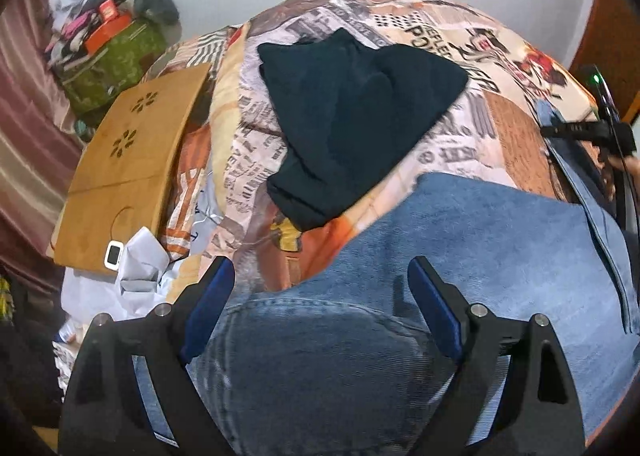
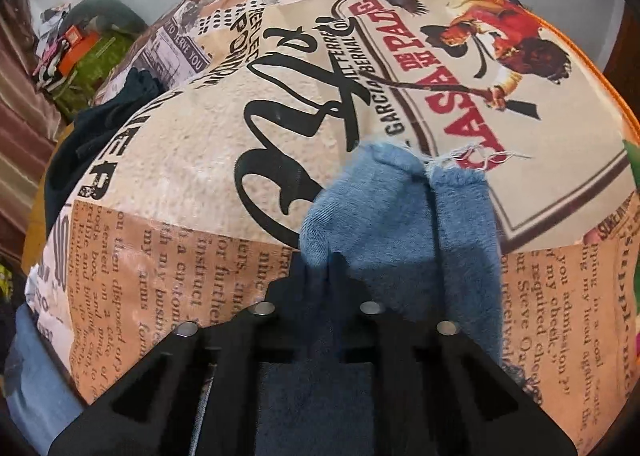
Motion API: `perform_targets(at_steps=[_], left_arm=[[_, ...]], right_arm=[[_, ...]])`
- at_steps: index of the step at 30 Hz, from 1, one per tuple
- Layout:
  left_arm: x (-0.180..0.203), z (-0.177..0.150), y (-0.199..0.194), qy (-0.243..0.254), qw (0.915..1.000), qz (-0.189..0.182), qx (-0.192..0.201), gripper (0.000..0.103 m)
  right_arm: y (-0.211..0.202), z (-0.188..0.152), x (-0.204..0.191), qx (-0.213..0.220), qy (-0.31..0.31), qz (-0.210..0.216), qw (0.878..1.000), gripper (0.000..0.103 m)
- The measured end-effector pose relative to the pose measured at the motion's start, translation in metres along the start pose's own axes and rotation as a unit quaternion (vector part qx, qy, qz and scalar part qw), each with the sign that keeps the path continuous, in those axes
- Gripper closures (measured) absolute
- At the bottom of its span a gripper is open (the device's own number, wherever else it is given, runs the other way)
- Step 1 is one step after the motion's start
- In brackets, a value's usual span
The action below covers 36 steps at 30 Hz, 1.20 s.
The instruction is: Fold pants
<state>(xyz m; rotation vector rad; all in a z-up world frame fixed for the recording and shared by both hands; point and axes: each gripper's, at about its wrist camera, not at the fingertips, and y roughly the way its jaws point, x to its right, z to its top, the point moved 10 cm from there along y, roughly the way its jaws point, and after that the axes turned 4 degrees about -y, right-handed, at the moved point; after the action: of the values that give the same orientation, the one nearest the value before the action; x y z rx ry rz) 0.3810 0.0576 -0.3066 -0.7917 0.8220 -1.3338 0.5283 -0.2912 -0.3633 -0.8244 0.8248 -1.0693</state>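
Bed carries jeans beside a dark garment; my right tool is clamped on the frayed hem, left tool spread apart over denim, so I'd carry the hem across keeping edges aligned.
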Motion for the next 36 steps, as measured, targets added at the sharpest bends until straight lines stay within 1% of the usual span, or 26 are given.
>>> perform_targets(at_steps=[3, 6, 10, 14, 16, 17, 19, 22, 24, 27, 30, 33, 34, 35, 36], left_arm=[[0.018, -0.001, -0.008, 0.019, 0.9998, -0.007, 0.000, 0.015], [0.039, -0.004, -0.015, 0.031, 0.9994, -0.015, 0.000, 0.015], [0.073, -0.015, -0.022, 0.044, 0.9982, -0.038, -0.013, 0.015], [0.108, -0.028, -0.026, 0.057, 0.9960, -0.062, -0.032, 0.015], [0.127, -0.035, -0.027, 0.058, 0.9941, -0.079, -0.047, 0.015], [0.136, -0.038, -0.029, 0.060, 0.9929, -0.088, -0.053, 0.015], [0.155, -0.046, -0.033, 0.069, 0.9908, -0.100, -0.058, 0.015], [0.178, -0.055, -0.040, 0.081, 0.9896, -0.105, -0.056, 0.015], [0.186, -0.061, -0.043, 0.081, 0.9892, -0.108, -0.057, 0.015], [0.192, -0.069, -0.047, 0.081, 0.9893, -0.107, -0.055, 0.014], [0.191, -0.073, -0.052, 0.079, 0.9911, -0.099, -0.042, 0.014], [0.187, -0.074, -0.054, 0.073, 0.9918, -0.098, -0.037, 0.014], [0.186, -0.075, -0.055, 0.072, 0.9922, -0.096, -0.034, 0.014], [0.183, -0.075, -0.057, 0.071, 0.9926, -0.094, -0.030, 0.014], [0.181, -0.075, -0.058, 0.070, 0.9929, -0.093, -0.026, 0.015]], right_arm=[[-0.024, -0.002, 0.005, 0.029, 0.001, -0.004, 1.000, 0.096], [-0.066, -0.008, 0.019, 0.065, 0.012, 0.005, 0.998, 0.096], [-0.142, -0.021, 0.048, 0.117, 0.025, 0.014, 0.993, 0.097], [-0.226, -0.036, 0.081, 0.171, 0.038, 0.009, 0.985, 0.097], [-0.258, -0.036, 0.096, 0.195, 0.046, 0.006, 0.980, 0.097], [-0.278, -0.043, 0.104, 0.208, 0.047, 0.005, 0.977, 0.097], [-0.303, -0.053, 0.114, 0.224, 0.047, 0.002, 0.973, 0.097], [-0.317, -0.079, 0.122, 0.223, 0.042, 0.000, 0.974, 0.097], [-0.314, -0.100, 0.125, 0.211, 0.039, -0.008, 0.977, 0.097], [-0.297, -0.134, 0.131, 0.186, 0.047, -0.021, 0.981, 0.097], [-0.276, -0.171, 0.146, 0.150, 0.078, -0.019, 0.986, 0.097], [-0.255, -0.205, 0.160, 0.115, 0.112, -0.019, 0.987, 0.095], [-0.249, -0.217, 0.164, 0.104, 0.124, -0.028, 0.986, 0.095], [-0.245, -0.226, 0.171, 0.098, 0.132, -0.050, 0.985, 0.094], [-0.242, -0.235, 0.177, 0.092, 0.140, -0.063, 0.984, 0.094]])
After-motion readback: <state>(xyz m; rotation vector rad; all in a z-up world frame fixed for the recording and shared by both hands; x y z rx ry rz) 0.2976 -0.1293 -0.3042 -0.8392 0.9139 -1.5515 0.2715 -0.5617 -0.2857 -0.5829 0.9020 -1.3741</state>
